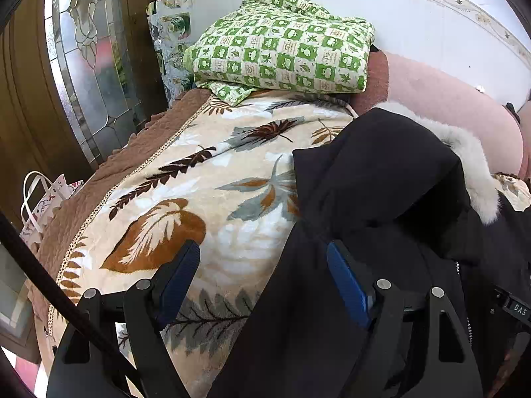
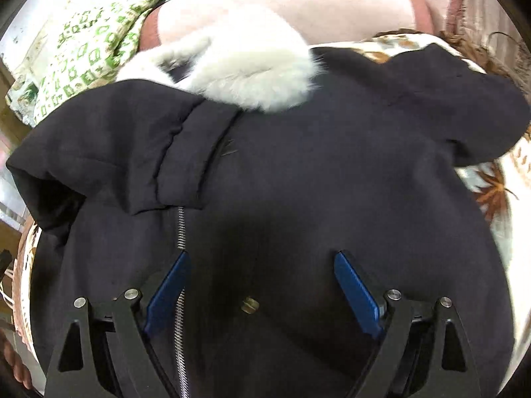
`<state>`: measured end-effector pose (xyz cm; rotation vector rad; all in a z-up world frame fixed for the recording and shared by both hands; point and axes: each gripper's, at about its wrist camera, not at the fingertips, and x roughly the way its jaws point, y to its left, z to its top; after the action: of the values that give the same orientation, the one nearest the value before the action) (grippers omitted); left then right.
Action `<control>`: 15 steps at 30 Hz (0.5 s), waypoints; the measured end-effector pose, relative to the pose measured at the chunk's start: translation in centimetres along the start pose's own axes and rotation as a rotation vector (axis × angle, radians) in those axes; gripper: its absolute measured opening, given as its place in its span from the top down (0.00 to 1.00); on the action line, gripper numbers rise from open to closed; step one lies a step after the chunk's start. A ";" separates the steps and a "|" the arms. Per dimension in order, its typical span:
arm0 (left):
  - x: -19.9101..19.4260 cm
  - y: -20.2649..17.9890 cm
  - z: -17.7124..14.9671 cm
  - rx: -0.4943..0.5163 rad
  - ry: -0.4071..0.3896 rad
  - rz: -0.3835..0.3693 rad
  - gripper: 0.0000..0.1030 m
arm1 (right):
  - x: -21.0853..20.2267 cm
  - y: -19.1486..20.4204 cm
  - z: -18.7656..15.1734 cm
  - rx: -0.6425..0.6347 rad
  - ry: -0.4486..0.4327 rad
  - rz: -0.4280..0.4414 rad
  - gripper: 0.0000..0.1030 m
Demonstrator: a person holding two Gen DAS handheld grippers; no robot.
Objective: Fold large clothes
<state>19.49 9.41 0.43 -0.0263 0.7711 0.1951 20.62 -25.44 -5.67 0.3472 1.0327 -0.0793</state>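
Black coat (image 2: 298, 172) lies spread zipper-up on the bed (image 1: 205, 205), apparently ready for folding, both hand-held grippers, left (image 1: 262, 275) and right (image 2: 262, 285), spread, gripping nothing.

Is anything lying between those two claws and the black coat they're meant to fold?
Nothing visible does. The right gripper is open directly over the black coat, with only its zipper and fur trim nearby. The left gripper is open at the coat's edge, over the leaf blanket.
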 end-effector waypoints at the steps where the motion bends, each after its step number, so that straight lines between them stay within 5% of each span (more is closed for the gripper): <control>1: 0.1 0.0 0.0 0.000 0.006 0.001 0.24 | 0.2 0.7 0.1 -0.013 0.006 0.034 0.11; 7: 0.8 0.6 0.1 -0.018 0.032 0.004 0.24 | -0.6 2.6 0.0 -0.040 0.019 0.179 0.11; 15: 0.9 1.8 0.3 -0.045 0.028 0.033 0.24 | -4.0 -1.9 0.3 0.038 -0.073 0.088 0.11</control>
<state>20.01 11.34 0.13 -0.0593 0.7953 0.2435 18.38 -27.74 -2.54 0.4213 0.9430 -0.0320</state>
